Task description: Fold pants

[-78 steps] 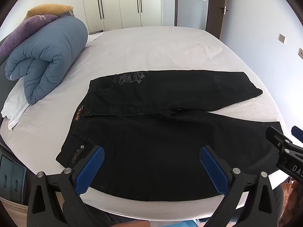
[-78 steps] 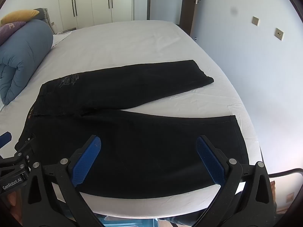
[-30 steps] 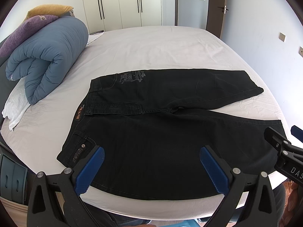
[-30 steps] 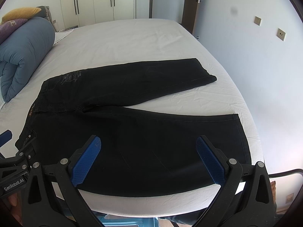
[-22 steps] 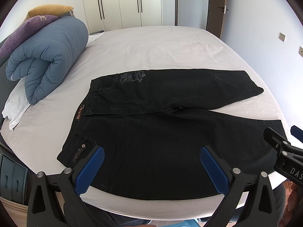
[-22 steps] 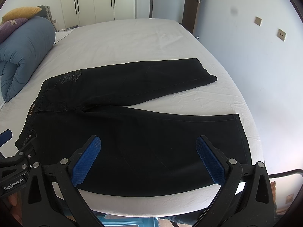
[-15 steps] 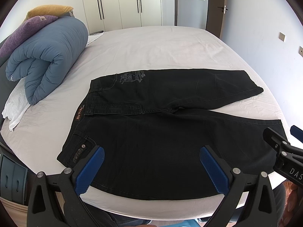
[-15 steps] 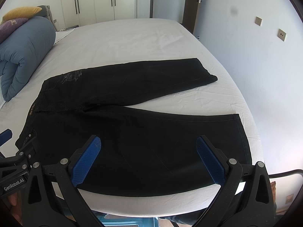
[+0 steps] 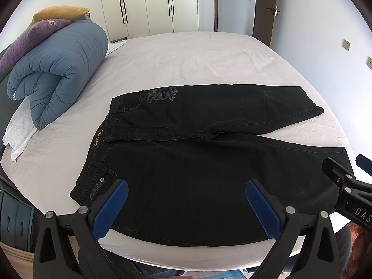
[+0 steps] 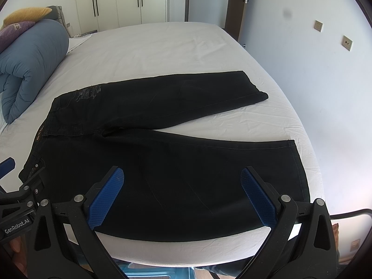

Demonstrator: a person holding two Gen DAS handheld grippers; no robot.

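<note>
Black pants lie flat on the white bed, waistband at the left, legs spread apart toward the right. They also show in the right wrist view. My left gripper is open and empty, hovering above the near leg by the bed's front edge. My right gripper is open and empty, also above the near leg. The right gripper shows at the right edge of the left wrist view; the left gripper shows at the left edge of the right wrist view.
A rolled blue duvet with purple and yellow pillows lies at the bed's left side, beside a white cloth. Wardrobes and a door stand behind. A wall runs along the right.
Almost nothing has changed. Both grippers stay open and hover in place; the views shift only very slightly.
</note>
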